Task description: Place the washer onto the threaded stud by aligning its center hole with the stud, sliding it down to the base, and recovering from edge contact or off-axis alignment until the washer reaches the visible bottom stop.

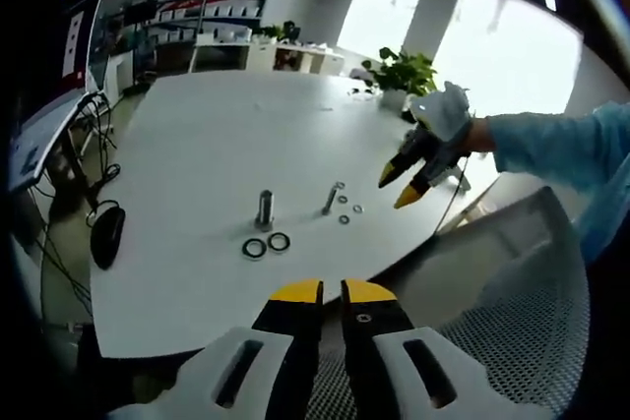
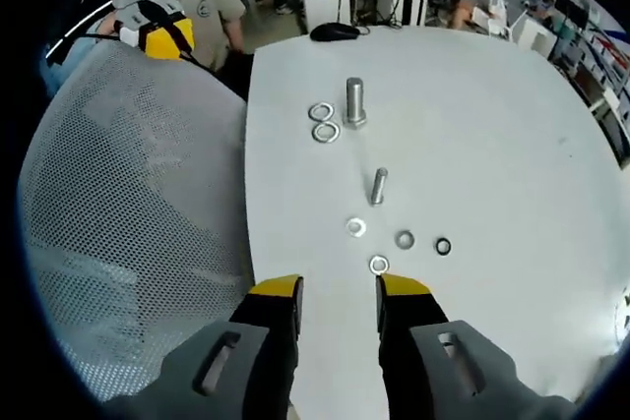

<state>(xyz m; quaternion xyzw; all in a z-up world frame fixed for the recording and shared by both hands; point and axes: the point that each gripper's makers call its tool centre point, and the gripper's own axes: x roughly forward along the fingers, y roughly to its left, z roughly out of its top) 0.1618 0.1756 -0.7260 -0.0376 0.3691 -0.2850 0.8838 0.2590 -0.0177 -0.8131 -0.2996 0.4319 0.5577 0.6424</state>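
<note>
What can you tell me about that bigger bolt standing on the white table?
The larger threaded stud is a grey metal bolt standing upright, head down, on the white table. Its shaft looks bare, with no washer on it. Two large washers lie flat just beside its base, apparently apart from it. Neither gripper touches it.

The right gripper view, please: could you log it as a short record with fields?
surface: white table
large stud: upright, bare
large washers: two, flat beside it
small stud: upright, bare
small washers: four, loose, nearer the gripper
right gripper: open, empty
left gripper: shut, empty
chair: mesh, at the table edge
</note>
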